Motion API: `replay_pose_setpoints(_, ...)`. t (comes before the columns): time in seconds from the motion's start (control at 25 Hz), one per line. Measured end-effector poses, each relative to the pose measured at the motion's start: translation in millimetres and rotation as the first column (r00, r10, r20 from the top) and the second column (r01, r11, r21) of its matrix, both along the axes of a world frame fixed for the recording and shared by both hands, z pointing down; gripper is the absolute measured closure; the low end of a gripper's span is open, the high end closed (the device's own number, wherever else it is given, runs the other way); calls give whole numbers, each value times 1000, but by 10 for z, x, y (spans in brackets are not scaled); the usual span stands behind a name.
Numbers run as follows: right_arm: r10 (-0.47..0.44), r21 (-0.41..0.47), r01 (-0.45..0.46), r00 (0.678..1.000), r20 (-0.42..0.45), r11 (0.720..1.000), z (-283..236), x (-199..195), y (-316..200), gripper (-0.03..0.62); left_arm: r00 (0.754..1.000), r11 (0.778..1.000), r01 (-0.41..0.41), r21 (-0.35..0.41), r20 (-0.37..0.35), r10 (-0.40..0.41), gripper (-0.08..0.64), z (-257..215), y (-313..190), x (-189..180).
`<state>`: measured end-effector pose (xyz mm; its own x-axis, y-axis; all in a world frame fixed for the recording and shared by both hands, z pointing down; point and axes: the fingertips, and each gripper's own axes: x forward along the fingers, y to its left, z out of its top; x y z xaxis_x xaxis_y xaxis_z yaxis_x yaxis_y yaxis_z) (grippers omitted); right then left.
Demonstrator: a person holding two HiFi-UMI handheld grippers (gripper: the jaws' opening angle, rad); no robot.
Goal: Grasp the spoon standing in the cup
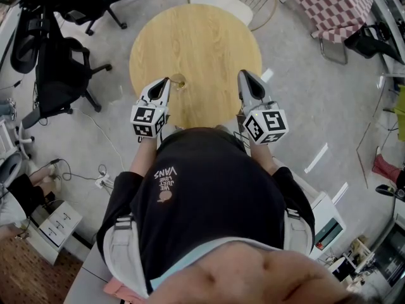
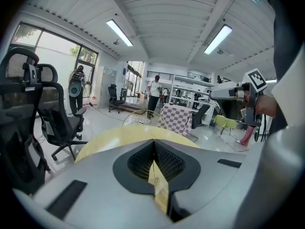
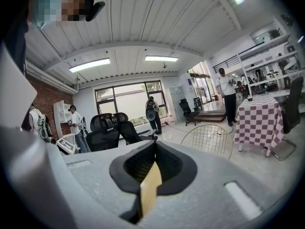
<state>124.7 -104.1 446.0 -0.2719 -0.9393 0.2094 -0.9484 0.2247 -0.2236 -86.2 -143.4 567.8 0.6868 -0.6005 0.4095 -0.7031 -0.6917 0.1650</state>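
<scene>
Cup [image 1: 178,80]: sitting on table [image 1: 209,37], centre frame, just beside left gripper [image 1: 167,80]. Spoon: too small to tell. Left gripper and right gripper [image 1: 242,73]: hovering, jaws closed, gripping nothing. Grasp not yet begun.

A small round cup [image 1: 178,80] stands upright at the near-left edge of the round wooden table [image 1: 209,49]; the spoon is too small to make out.
</scene>
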Motion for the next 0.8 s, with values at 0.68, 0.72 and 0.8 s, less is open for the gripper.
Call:
replay_pose_setpoints(0.68, -45, 5, 45, 999, 9, 999, -2, -85, 4, 595, 1000, 998, 1, 65, 10, -1, 548, -293, 50, -22)
replay_pose_setpoints(0.72, -48, 4, 48, 999, 10, 999, 6, -98, 0, 595, 1000, 998, 1, 70, 11, -1, 548, -310, 52, -28)
replay_pose_setpoints(0.8, -52, 4, 52, 999, 11, 999, 20, -123, -10, 595, 1000, 997, -1, 83, 13, 0, 548, -345, 51, -40)
